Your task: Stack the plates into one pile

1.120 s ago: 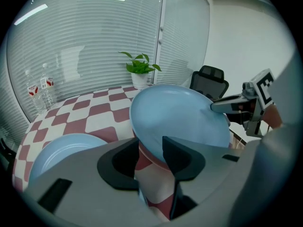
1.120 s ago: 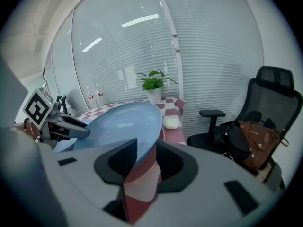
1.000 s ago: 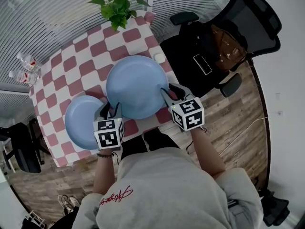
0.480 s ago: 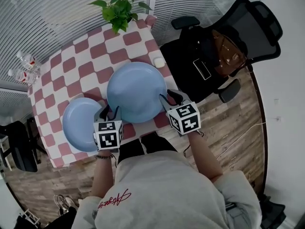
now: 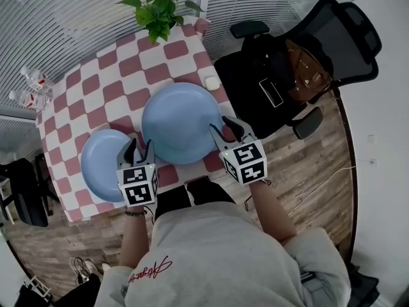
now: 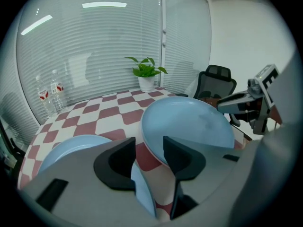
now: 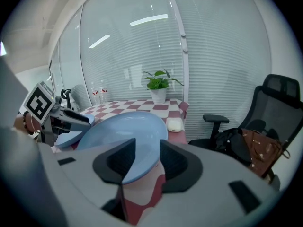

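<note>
A large blue plate [image 5: 181,123] sits on the checkered table [image 5: 96,82], with a smaller blue plate [image 5: 105,165] close at its left. My left gripper [image 5: 140,147] hovers over the gap between the two plates, open; its jaws have just been opening, and only cloth and plate edges show between them [image 6: 149,143]. My right gripper [image 5: 225,126] straddles the large plate's near right rim [image 7: 137,141]. Its jaws have also just been opening, and the thin rim lies between them with the pads standing off it.
A potted plant [image 5: 160,8] stands at the table's far edge, water bottles [image 5: 29,88] at the far left corner, and a small white object [image 5: 211,82] beside the large plate. A black office chair with a brown bag [image 5: 307,62] is at the right, another chair [image 5: 25,197] at the left.
The left gripper has slid left off the large plate's rim to the gap between the plates. The large plate sits lower. Both grippers' jaws stand wider.
</note>
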Demonstrator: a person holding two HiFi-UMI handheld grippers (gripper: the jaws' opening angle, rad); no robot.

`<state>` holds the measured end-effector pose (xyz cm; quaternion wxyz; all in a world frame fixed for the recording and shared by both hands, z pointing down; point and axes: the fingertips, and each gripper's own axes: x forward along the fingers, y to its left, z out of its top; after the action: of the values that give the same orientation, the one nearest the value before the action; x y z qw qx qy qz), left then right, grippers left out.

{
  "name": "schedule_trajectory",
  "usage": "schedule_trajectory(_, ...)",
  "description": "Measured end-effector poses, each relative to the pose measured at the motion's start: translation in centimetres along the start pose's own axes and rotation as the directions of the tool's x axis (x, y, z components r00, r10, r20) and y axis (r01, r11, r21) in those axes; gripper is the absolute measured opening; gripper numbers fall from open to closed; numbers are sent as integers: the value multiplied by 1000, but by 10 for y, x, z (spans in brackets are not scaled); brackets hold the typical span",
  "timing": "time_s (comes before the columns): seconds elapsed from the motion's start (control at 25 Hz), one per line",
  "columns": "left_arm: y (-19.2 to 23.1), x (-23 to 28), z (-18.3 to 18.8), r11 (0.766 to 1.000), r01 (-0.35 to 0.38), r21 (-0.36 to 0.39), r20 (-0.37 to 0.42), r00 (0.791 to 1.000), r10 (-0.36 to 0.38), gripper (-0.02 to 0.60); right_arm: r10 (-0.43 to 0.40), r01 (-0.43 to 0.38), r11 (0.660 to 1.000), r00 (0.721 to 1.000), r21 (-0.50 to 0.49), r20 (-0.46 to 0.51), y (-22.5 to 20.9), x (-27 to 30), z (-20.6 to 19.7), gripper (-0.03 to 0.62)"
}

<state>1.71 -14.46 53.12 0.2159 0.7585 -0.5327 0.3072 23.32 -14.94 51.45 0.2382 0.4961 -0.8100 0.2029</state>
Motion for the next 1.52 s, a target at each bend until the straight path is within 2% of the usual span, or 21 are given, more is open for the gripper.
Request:
schedule_trajectory(0.24, 19, -24, 8, 998, -59, -37, 66, 996, 61, 176, 57, -57, 998, 997, -6, 48, 20, 3, 16, 153)
schedule_trajectory(0.52, 50, -46, 8, 995, -80, -54, 125, 988, 86, 176, 88, -85, 996, 992, -40, 90, 62, 5, 40, 137)
schedule_trajectory(0.56, 55, -49, 6, 995, -80, -52, 127, 988, 86, 176, 92, -88, 995, 991, -48, 93, 69, 6, 44, 110)
schedule_trajectory(0.76, 83, -62, -2, 997, -68, -37, 127, 989, 72, 176, 94, -91, 995, 988, -29, 124, 103, 11, 58, 107)
schedule_trajectory(1.08, 144, -84, -19, 997, -71, -41, 137, 988, 76, 176, 110, -107, 994, 988, -33, 112, 179, 31, 58, 107)
schedule_trajectory(1.52, 194, -94, -48, 1000, 0, 3, 123, 992, 0, 176, 68, -66, 997, 994, -28, 87, 246, 51, 47, 109)
